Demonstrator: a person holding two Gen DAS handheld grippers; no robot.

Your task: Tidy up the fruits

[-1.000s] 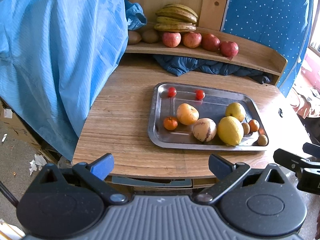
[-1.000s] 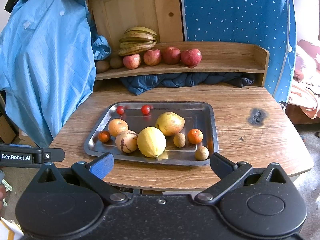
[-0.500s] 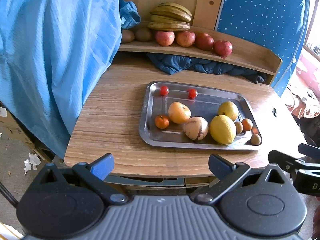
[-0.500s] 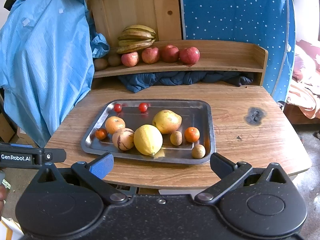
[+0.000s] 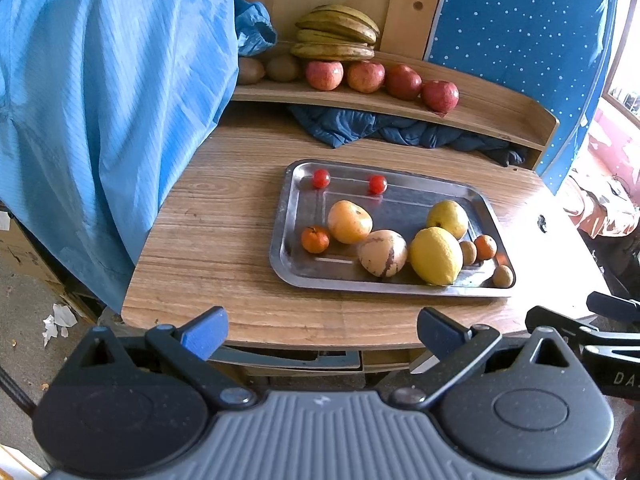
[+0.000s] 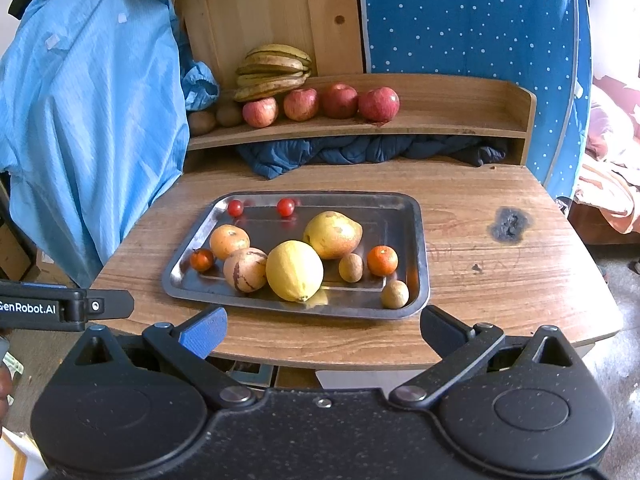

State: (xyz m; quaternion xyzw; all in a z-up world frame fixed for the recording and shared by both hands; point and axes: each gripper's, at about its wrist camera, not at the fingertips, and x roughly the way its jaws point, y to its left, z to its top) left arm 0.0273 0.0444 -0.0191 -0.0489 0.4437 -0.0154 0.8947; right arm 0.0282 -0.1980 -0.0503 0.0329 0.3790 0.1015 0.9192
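Observation:
A steel tray point(image 5: 286, 258) point(image 6: 418, 240) lies on the wooden table and holds loose fruit: a big lemon point(image 5: 436, 255) point(image 6: 294, 270), a pear point(image 5: 448, 219) point(image 6: 333, 235), an orange point(image 5: 349, 222) point(image 6: 229, 241), a streaked round fruit point(image 5: 383, 253) point(image 6: 245, 269), two cherry tomatoes point(image 5: 321, 178) point(image 6: 285, 207), small tangerines point(image 5: 315, 239) point(image 6: 382, 260) and small brown fruits point(image 6: 394, 294). Both grippers hover off the table's near edge, away from the tray. My left gripper point(image 5: 322, 330) is open and empty. My right gripper point(image 6: 323, 326) is open and empty too.
A wooden shelf point(image 6: 440, 120) at the back carries bananas point(image 6: 274, 70), a row of red apples point(image 6: 340, 100) and two brown fruits point(image 6: 214, 118). Dark blue cloth point(image 6: 360, 152) is bunched under it. A light blue sheet point(image 5: 100, 100) hangs at the left. A burn mark point(image 6: 510, 224) stains the table's right side.
Both grippers have pulled back slightly from the table, so the tray sits a little farther away in both views. Neither gripper has changed its opening. No fruit has moved.

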